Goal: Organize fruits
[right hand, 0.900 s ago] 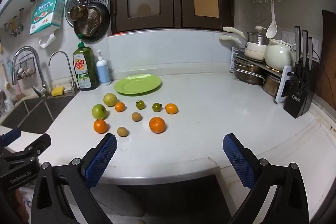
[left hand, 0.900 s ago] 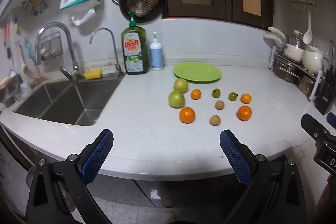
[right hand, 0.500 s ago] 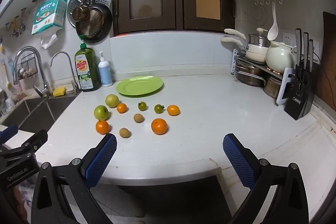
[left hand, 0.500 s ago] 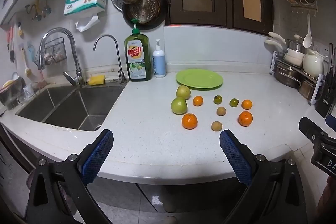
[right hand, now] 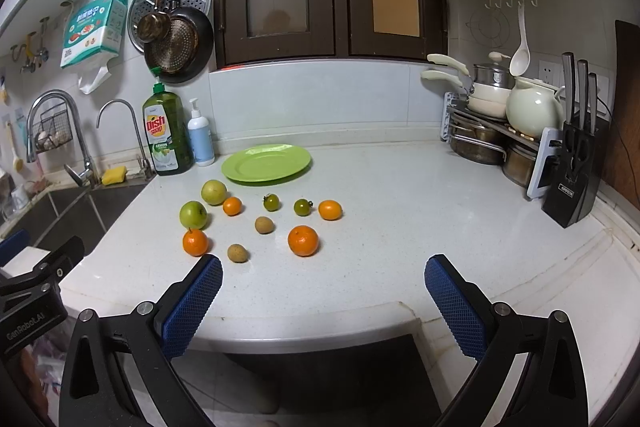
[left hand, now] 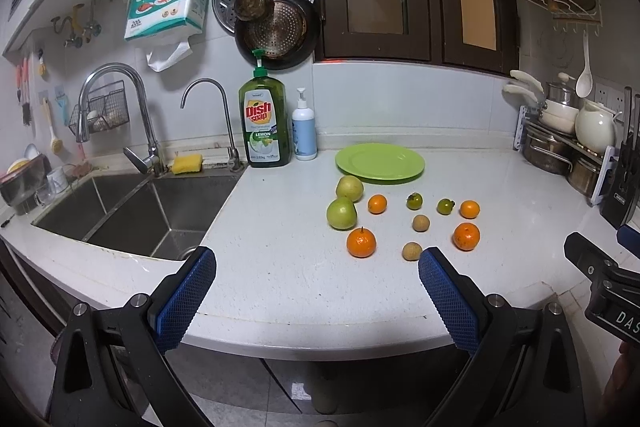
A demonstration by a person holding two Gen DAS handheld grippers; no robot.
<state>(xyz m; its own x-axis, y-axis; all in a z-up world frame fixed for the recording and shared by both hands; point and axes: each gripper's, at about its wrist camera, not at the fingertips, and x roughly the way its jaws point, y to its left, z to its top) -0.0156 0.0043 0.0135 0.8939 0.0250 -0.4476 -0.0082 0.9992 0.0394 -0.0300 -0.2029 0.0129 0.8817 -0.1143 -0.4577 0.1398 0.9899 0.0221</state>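
Several fruits lie loose on the white counter in front of an empty green plate point(left hand: 380, 163) point(right hand: 267, 163). Two green apples point(left hand: 341, 213) point(right hand: 193, 215) sit at the left of the group, with oranges point(left hand: 361, 242) point(right hand: 303, 240), two small dark green fruits point(left hand: 414, 201) point(right hand: 271, 202) and two brown round ones point(left hand: 412, 251) point(right hand: 237, 253) beside them. My left gripper point(left hand: 316, 269) is open at the counter's front edge, short of the fruit. My right gripper point(right hand: 323, 277) is open too, nothing between its blue pads.
A steel sink point(left hand: 132, 211) with taps lies to the left. A dish soap bottle point(left hand: 264, 123) and a white pump bottle point(left hand: 304, 129) stand behind it. A pot rack point(right hand: 492, 131) and a knife block point(right hand: 574, 179) fill the right end.
Both grippers have drawn a little closer to the counter and the fruit, which sits lower and larger in both views. No fruit has moved.
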